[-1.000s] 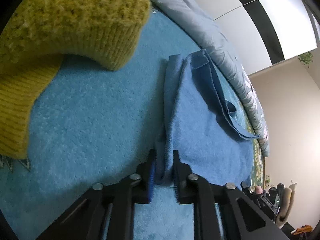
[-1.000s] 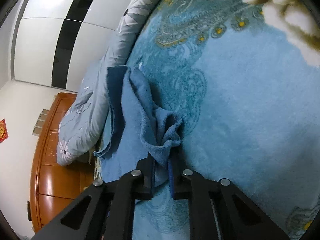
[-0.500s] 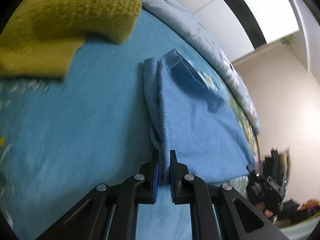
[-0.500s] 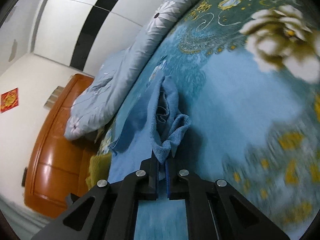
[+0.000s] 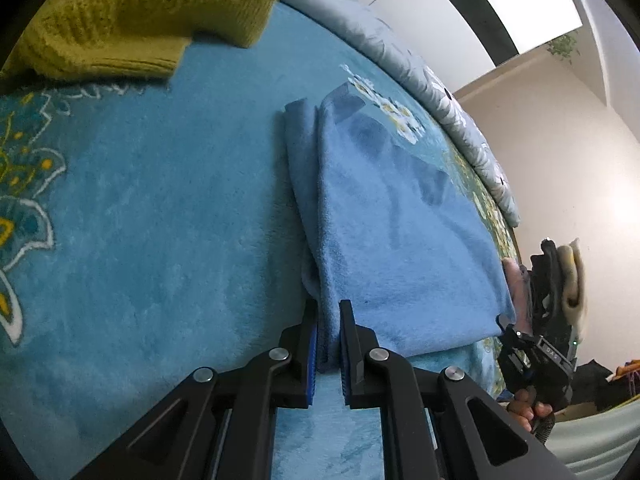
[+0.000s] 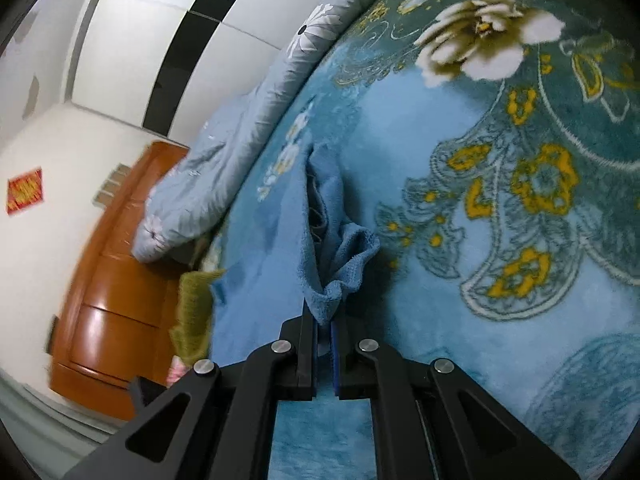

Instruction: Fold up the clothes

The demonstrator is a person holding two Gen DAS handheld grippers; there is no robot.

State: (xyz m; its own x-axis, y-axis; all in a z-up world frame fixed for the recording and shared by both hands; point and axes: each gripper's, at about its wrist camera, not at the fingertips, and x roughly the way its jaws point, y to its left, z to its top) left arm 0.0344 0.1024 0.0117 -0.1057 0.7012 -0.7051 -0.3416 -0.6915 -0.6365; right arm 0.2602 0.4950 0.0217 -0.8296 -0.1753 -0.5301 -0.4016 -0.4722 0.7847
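on plush blanket (image 5: pixel 160 240), folded fleecy towel (image 5: pixel 392 248)

Black hand-held gripper (image 5: pixel 328 314), blue finger pads (image 5: pixel 313 354), silver screws.

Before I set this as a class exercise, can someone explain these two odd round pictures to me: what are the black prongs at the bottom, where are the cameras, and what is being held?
There is no robot here. A person holds a handheld gripper in each hand, and each carries a wide-angle camera looking forward along its two black fingers.

One picture is from the left gripper, the other from the right gripper. Both are pinched shut on opposite ends of the same blue towel, partly folded and held between them over a blue flowered blanket on a bed. In the left view the right gripper shows at the towel's far corner.

Also there: a yellow knitted sweater, a grey-blue duvet along the bed's edge, and a wooden headboard.
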